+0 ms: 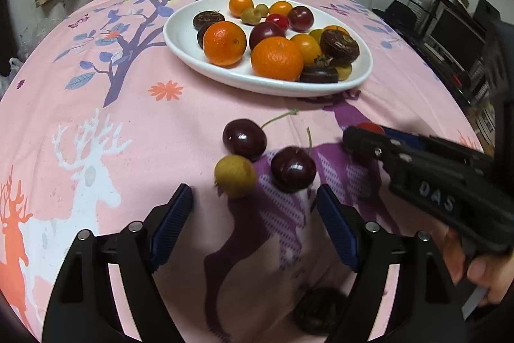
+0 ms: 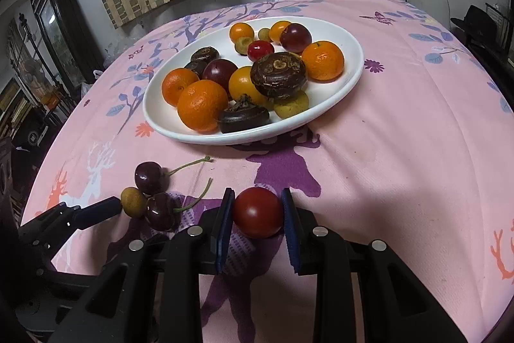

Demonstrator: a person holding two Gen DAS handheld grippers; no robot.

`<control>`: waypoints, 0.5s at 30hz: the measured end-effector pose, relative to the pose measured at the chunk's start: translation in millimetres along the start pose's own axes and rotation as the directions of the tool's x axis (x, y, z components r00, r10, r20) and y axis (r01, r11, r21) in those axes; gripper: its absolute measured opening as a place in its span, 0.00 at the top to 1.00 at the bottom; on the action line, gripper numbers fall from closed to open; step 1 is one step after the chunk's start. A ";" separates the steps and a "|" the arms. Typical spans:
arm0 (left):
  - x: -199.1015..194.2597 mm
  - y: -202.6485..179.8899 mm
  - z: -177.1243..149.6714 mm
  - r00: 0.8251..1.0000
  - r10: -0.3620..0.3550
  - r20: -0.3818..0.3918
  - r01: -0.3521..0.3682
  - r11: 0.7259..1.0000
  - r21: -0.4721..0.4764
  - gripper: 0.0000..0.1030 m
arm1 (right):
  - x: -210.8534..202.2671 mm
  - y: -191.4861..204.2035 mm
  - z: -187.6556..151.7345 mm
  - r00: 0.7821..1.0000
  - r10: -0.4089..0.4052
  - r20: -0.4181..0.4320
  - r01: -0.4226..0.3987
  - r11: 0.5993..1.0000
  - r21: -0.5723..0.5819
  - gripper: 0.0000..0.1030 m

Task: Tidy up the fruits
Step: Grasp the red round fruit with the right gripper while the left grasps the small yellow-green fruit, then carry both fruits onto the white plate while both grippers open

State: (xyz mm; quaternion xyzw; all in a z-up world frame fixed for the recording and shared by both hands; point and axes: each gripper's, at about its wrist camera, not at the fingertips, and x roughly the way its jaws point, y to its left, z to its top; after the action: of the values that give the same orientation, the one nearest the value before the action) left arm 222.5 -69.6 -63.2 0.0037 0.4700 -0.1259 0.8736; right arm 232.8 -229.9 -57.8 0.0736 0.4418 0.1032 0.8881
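The right gripper (image 2: 258,211) grasps one red cherry tomato (image 2: 258,212) between its two blue pads (image 2: 225,224), each pad touching a side of the fruit, just above the pink patterned tablecloth (image 2: 401,150). The left gripper (image 1: 253,214) hangs with its fingers spread wide and nothing between them; just ahead of its fingertips lies a cluster of three loose fruits: two dark cherries, one (image 1: 244,139) farther out with a long stem, one (image 1: 293,169) nearer the right finger, and one small yellow-green fruit (image 1: 235,176) touching the farther cherry. One dark brown fruit (image 1: 318,309) lies blurred below the left gripper's right finger. Beyond both sets of fingers stands one white oval plate (image 2: 154,108) bearing three large oranges, among them the nearest (image 2: 202,105), several smaller orange-yellow fruits, two dark plums, one red tomato (image 2: 260,49), four brown water chestnuts, the largest (image 2: 279,74) resting on top, and a few yellow-green fruits whose count cannot be told.
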 end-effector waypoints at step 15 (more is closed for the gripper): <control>-5.4 11.2 1.0 1.000 0.013 0.015 -0.012 0.997 -0.073 0.77 | -11.4 -3.8 3.1 0.999 0.037 0.025 -0.038 0.999 0.019 0.71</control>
State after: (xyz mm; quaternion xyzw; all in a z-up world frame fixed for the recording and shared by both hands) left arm 222.9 -57.8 -59.5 -0.0259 0.4675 -0.1032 0.8775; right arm 229.0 -236.6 -48.0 0.0917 0.4304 0.1146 0.8906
